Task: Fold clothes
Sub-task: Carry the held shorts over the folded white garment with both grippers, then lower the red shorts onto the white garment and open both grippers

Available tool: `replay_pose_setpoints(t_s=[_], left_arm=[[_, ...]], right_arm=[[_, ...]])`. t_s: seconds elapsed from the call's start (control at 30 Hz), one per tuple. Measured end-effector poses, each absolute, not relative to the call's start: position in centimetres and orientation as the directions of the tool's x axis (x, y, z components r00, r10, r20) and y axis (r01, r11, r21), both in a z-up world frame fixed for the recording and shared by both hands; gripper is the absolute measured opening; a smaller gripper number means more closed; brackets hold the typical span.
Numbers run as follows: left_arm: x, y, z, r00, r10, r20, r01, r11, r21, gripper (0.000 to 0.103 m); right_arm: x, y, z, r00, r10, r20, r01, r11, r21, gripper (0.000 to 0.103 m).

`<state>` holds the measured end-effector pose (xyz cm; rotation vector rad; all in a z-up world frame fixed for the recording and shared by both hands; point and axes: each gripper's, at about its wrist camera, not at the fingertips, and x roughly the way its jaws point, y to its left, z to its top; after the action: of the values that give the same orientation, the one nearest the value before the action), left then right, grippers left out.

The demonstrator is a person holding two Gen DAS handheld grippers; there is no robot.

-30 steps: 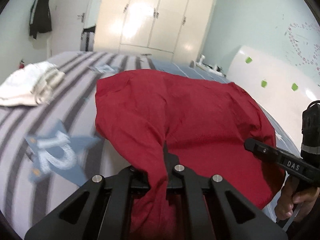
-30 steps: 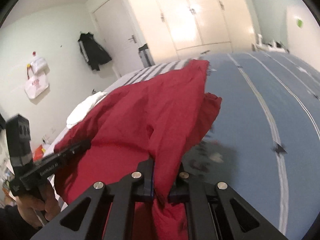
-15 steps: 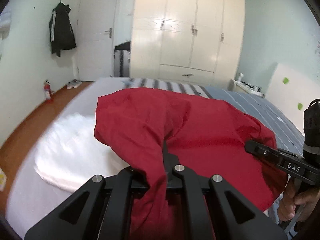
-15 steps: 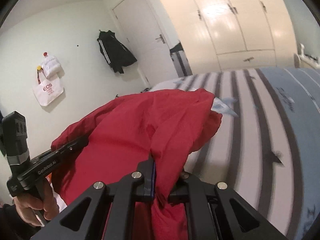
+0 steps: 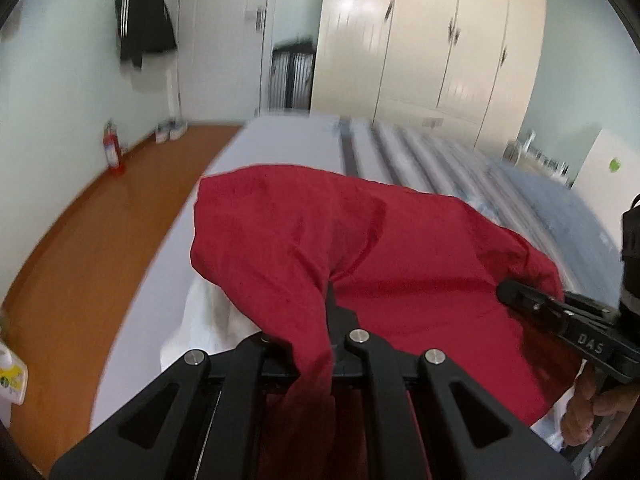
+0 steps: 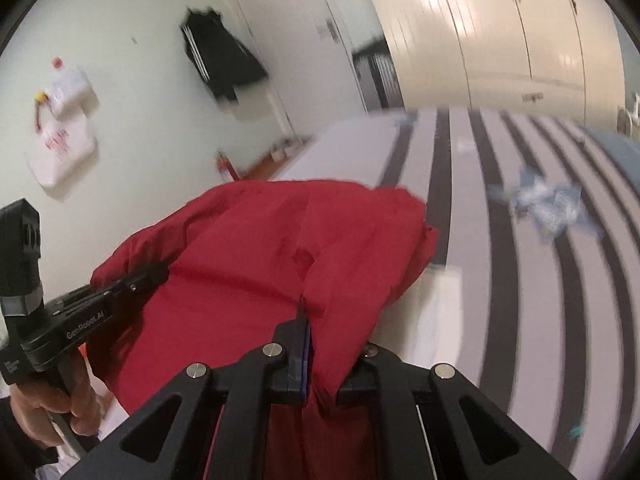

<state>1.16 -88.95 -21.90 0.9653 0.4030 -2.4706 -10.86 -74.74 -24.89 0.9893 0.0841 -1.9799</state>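
A red garment (image 5: 360, 248) hangs bunched between my two grippers above the striped bed (image 5: 304, 140). My left gripper (image 5: 329, 312) is shut on one edge of it, with cloth draped over the fingers. My right gripper (image 6: 306, 320) is shut on another edge of the red garment (image 6: 260, 264). The right gripper also shows at the right of the left wrist view (image 5: 560, 312), and the left gripper at the left of the right wrist view (image 6: 120, 292). A white garment (image 5: 208, 320) lies on the bed under the red one.
The wooden floor (image 5: 92, 240) runs along the bed's left side, with a red fire extinguisher (image 5: 113, 152) by the wall. A cream wardrobe (image 5: 432, 40) stands beyond the bed. A black jacket (image 6: 220, 60) hangs on the wall. A blue print (image 6: 548, 204) marks the striped cover.
Both grippers have swung left with the red garment still held. The view now takes in the bed's left edge and the floor, and the red garment hangs over the white one.
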Motion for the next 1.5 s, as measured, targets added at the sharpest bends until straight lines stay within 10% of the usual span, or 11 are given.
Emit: replay_pose_setpoints(t_s=[0.17,0.33,0.57,0.67,0.77,0.87,1.17,1.5], left_arm=[[3.2,-88.9,-26.1,-0.647,-0.269,-0.714,0.503,-0.854,-0.135,0.013],[5.8,-91.6,-25.4,-0.642,-0.245,-0.727,0.571,-0.785,-0.239,0.073],[10.1,-94.5,-22.0,-0.617,-0.393,-0.682,0.680,-0.702,-0.210,0.078],[9.3,-93.7,-20.1,-0.661,-0.392,-0.639,0.630,-0.753,-0.189,0.074],[6.2,-91.2,-19.1,-0.675,-0.375,-0.636,0.556,-0.825,-0.103,0.000],[2.4,-89.4,-20.2,-0.679,-0.341,-0.650,0.502,-0.862,-0.072,0.000],[1.1,-92.1,-26.0,-0.602,-0.378,-0.703,0.563,-0.826,-0.039,0.000],[0.5,-95.0,-19.9,-0.698,-0.353,-0.623,0.540,-0.831,-0.135,0.000]], right_arm=[[-9.7,-73.6,-28.7,-0.276,-0.670,-0.690,0.719,-0.620,0.314,0.014],[-10.9,-71.0,-28.1,-0.236,-0.681,-0.693,0.699,-0.615,0.367,0.029],[-13.4,-67.4,-24.9,-0.316,-0.643,-0.698,0.610,-0.701,0.370,0.034],[-14.1,-67.1,-22.5,-0.445,-0.574,-0.688,0.582,-0.769,0.265,0.036],[-13.1,-69.6,-20.5,-0.477,-0.596,-0.645,0.643,-0.738,0.206,0.031],[-11.7,-74.5,-21.4,-0.459,-0.606,-0.650,0.695,-0.700,0.163,0.005],[-12.5,-79.5,-27.0,-0.514,-0.520,-0.683,0.684,-0.729,0.041,0.000],[-15.2,-77.4,-21.3,-0.567,-0.557,-0.607,0.626,-0.770,0.122,0.002]])
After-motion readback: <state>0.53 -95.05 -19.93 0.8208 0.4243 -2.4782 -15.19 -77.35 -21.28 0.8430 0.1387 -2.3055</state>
